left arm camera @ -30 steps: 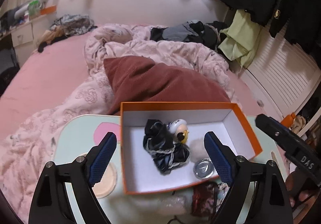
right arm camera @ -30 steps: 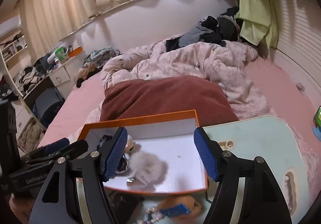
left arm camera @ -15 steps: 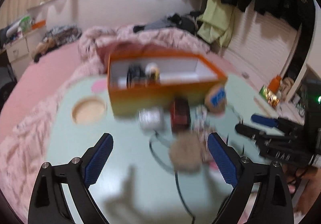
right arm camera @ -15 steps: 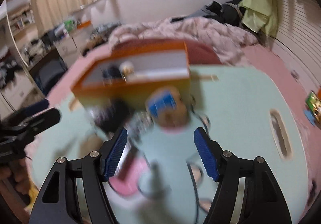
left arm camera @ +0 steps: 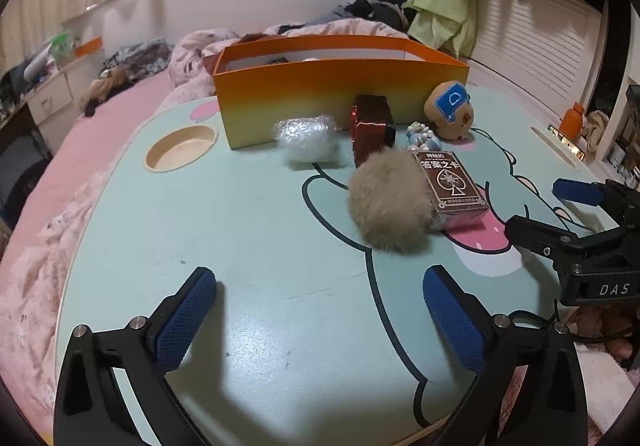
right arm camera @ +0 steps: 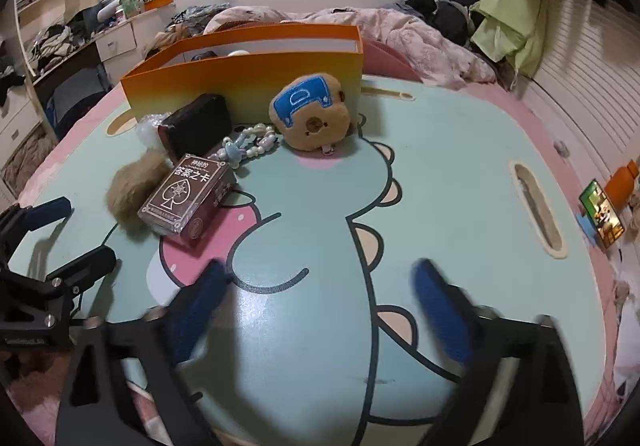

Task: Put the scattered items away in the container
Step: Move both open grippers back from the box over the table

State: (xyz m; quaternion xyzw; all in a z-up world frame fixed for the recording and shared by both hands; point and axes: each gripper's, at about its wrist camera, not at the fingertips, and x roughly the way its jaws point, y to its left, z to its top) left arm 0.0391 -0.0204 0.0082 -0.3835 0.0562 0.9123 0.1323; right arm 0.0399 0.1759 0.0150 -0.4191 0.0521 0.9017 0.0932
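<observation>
- Left gripper [left arm camera: 320, 320] low over the near part of the mint-green cartoon surface [left arm camera: 248, 230], jaws opening wide, nothing between them, only bare surface
- Right gripper [right arm camera: 320, 306] likewise over bare surface near the printed dinosaur outline, jaws opening and blurred with motion, nothing between them
- Orange container [left arm camera: 340, 94] upright at the far side of the surface, open top, a few dark and pale things just visible inside past the rim
- Scattered items clustered in front of its near wall: crinkled clear plastic wad [left arm camera: 306, 140] touching the wall on the left, shiny red pouch [left arm camera: 372, 128] just right of it, beaded bracelet [left arm camera: 424, 138] beside that, tan plush with a blue patch [left arm camera: 450, 110] leaning against the container's right end
- Nearer in: tan fur pompom [left arm camera: 390, 202] touching a brown card box [left arm camera: 452, 184] printed with a spade, box on the pink patch of the print
- Round recess [left arm camera: 182, 148] in the surface left of the container
- Pink bed [left arm camera: 100, 118] with rumpled bedding beyond the surface
</observation>
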